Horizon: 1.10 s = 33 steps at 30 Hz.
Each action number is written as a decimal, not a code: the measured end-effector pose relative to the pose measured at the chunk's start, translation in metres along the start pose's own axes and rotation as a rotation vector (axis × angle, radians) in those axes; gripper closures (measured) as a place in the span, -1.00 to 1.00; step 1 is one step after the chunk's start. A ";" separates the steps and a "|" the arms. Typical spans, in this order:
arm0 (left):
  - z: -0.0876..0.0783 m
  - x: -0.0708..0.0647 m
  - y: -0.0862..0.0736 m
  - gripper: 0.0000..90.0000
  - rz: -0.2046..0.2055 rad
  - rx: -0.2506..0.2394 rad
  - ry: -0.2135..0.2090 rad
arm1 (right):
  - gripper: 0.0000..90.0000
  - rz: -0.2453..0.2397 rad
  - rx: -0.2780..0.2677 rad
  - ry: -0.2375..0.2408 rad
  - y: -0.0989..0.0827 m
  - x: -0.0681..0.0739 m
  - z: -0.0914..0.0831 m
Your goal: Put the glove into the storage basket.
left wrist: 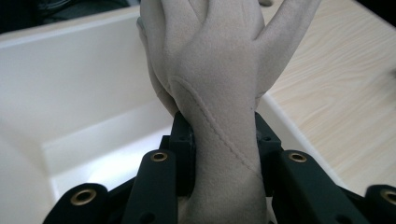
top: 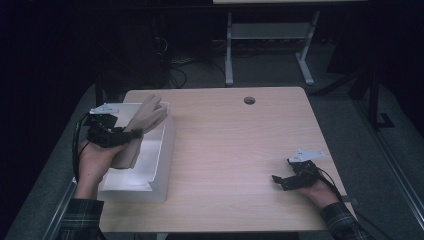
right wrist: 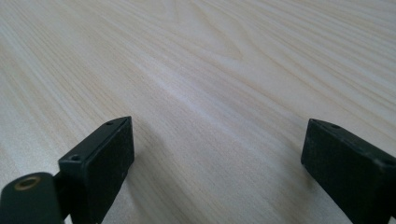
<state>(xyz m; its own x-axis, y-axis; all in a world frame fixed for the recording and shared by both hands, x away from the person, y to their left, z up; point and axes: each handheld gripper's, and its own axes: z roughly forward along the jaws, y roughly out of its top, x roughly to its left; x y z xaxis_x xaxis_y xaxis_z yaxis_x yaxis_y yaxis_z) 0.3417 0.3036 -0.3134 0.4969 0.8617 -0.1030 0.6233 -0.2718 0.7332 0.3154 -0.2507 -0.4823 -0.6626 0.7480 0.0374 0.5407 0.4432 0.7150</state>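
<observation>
While clamped, soft suede-like beige glove (left wrist: 219,84)

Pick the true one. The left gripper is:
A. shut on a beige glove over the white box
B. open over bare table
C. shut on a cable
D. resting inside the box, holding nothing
A: the left gripper clamps the beige glove at its cuff, above the white box.

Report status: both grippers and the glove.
Left gripper shut on glove, above white box. Right gripper open, empty, at table. No obstruction visible.
</observation>
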 end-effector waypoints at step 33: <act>0.077 0.035 -0.064 0.34 -0.059 0.179 0.075 | -0.81 -0.005 -0.001 0.002 0.000 0.000 0.000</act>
<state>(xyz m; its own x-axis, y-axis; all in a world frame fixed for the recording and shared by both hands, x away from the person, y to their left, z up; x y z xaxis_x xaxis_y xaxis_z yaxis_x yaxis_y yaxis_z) 0.3657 0.3178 -0.4159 0.4140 0.9062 -0.0867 0.7505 -0.2859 0.5958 0.3152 -0.2504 -0.4825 -0.6661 0.7450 0.0349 0.5368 0.4464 0.7160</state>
